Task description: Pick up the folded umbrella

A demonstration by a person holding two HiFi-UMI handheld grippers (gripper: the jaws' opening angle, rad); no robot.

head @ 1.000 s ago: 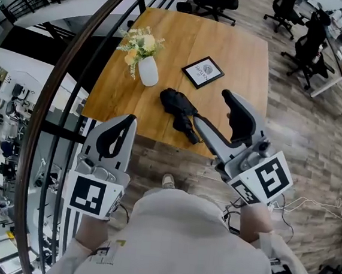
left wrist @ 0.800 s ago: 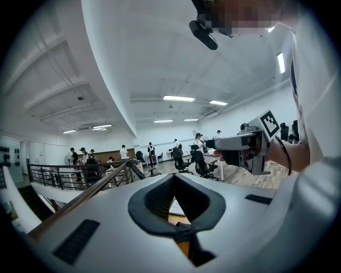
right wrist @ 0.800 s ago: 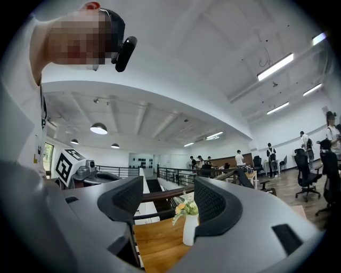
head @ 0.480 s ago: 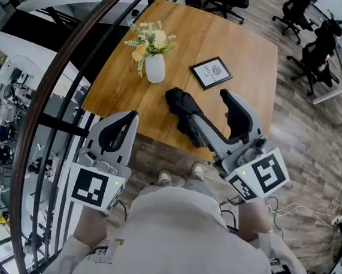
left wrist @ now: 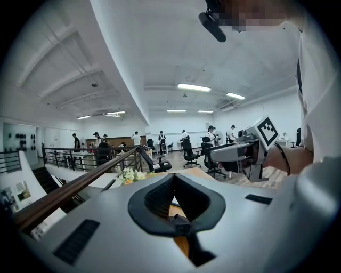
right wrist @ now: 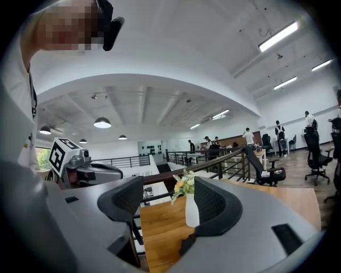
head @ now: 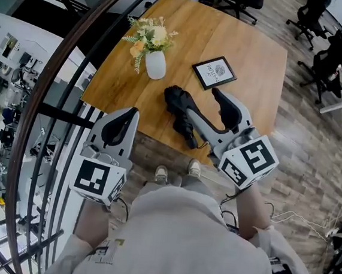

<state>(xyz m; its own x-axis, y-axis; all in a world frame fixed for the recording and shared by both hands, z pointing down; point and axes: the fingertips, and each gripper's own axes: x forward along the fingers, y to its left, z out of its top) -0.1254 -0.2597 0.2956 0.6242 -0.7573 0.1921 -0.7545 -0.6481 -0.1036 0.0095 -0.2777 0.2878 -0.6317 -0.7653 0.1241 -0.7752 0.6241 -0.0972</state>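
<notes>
Hidden: the folded umbrella [head: 177, 99] shows only in the head view. There, one of the right gripper [head: 202, 100] fingers [head: 205, 126] crosses in front of its middle and near end. The right gripper view does not show it at all.
Hard to tell: how high the right gripper hangs above the umbrella, or whether that finger touches it.
Umbrella: black, lying on the wooden tabletop [head: 251, 57] near its front edge, between the white vase [head: 155, 65] of flowers and the framed card [head: 214, 72], apart from both.
Right fingers: spread wide and gripping nothing. The right gripper view looks between them to the vase farther off.
Left gripper [head: 130, 112]: fingers [left wrist: 160, 194] closed tip to tip in an empty loop. It sits off the tabletop's front left corner, well apart from the umbrella.
Edges: the tabletop's front edge runs just below the umbrella. A dark curved railing [head: 62, 75] flanks the left gripper.
Open room: bare wood lies right of the umbrella and beyond the card, with plank floor [head: 313, 159] to the right and office chairs [head: 332, 58] farther off.
</notes>
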